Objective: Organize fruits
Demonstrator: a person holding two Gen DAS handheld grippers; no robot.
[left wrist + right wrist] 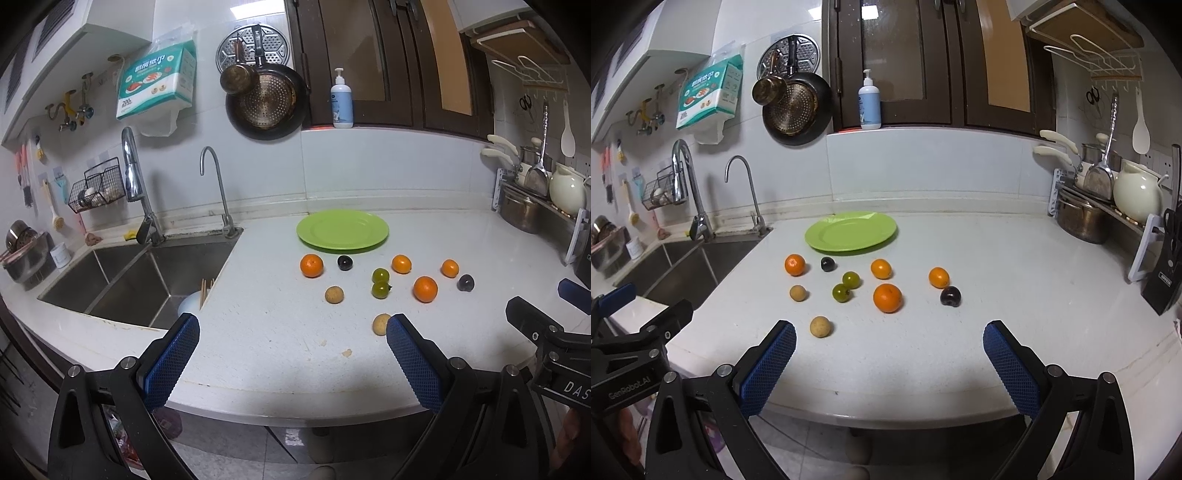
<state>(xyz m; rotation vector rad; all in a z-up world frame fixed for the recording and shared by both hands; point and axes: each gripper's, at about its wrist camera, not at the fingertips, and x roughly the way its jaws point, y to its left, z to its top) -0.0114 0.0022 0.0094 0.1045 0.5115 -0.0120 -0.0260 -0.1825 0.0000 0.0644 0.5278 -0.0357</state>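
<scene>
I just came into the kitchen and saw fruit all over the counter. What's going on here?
A person holds two open, blue-padded grippers, the left gripper and the right gripper, above the near edge of the white countertop; neither grips anything. Small fruits lie loose on it: four oranges, such as the large round orange, two green tomatoes, two dark plums and two tan round fruits. The round green plate behind them is bare, so sorting has not begun.
</scene>
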